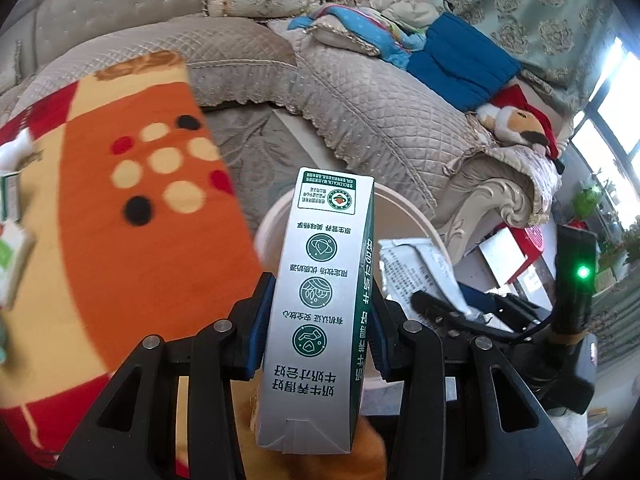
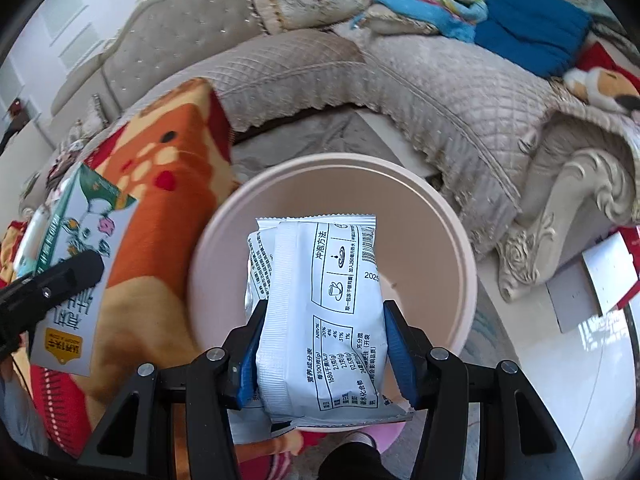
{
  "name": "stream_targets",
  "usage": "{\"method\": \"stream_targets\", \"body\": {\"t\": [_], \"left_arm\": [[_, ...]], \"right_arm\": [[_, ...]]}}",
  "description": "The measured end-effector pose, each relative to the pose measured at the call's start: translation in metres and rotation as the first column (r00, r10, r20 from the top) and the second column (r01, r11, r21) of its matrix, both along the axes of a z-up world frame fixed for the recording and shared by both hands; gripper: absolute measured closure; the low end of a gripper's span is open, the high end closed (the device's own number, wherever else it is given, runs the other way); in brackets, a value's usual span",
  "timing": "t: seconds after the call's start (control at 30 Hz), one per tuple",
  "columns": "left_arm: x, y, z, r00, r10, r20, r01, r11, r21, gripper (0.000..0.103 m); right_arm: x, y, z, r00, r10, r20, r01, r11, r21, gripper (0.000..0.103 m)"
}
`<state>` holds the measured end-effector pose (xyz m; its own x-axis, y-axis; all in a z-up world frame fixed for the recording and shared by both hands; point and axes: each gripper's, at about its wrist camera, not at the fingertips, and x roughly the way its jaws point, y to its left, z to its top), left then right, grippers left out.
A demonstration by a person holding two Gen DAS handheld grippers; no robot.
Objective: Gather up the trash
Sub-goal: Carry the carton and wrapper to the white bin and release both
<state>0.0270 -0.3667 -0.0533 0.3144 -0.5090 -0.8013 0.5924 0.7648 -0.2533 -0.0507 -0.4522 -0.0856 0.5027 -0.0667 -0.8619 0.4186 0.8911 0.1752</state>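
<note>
My left gripper (image 1: 318, 322) is shut on a tall silver-and-green milk carton (image 1: 320, 280), held upright between its blue pads. Behind the carton shows the rim of a pale pink bin (image 1: 416, 212). My right gripper (image 2: 322, 344) is shut on a white printed snack packet (image 2: 320, 304), which hangs over the open mouth of the pale pink bin (image 2: 452, 216). In the right wrist view the left gripper's black fingers (image 2: 56, 276) and the milk carton (image 2: 80, 248) appear at the left, beside the bin. The right gripper with the white packet (image 1: 412, 268) is seen to the right in the left wrist view.
An orange, red and cream patterned blanket (image 1: 132, 216) covers the surface left of the bin. A quilted beige sofa (image 2: 400, 80) curves behind, with cushions, blue fabric (image 1: 460, 60) and a plush toy (image 1: 516, 120). More small cartons (image 1: 12, 240) lie at the left edge.
</note>
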Motion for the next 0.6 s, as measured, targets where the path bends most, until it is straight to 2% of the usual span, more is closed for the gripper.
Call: {"method": "stream_targets", "body": {"t": [0.2, 0.3, 0.43, 0.6], "left_arm": [[0.005, -0.022, -0.012, 1.0, -0.008, -0.028, 0.008, 1.0, -0.006, 0.062], [0.007, -0.029, -0.018, 0.999, -0.012, -0.038, 0.012, 1.0, 0.005, 0.062], [0.007, -0.033, -0.021, 0.999, -0.02, -0.035, 0.02, 1.0, 0.009, 0.05], [0.007, -0.035, -0.024, 0.999, -0.022, -0.029, 0.022, 1.0, 0.019, 0.049]], "right_arm": [[0.004, -0.014, -0.017, 0.998, -0.027, -0.061, 0.027, 1.0, -0.006, 0.05], [0.004, -0.02, -0.024, 0.996, -0.044, -0.077, 0.044, 0.999, -0.002, 0.047], [0.002, -0.025, -0.03, 0.994, -0.059, -0.089, 0.062, 0.998, 0.03, 0.047], [-0.001, -0.026, -0.029, 0.994, -0.068, -0.082, 0.071, 0.997, 0.035, 0.046]]}}
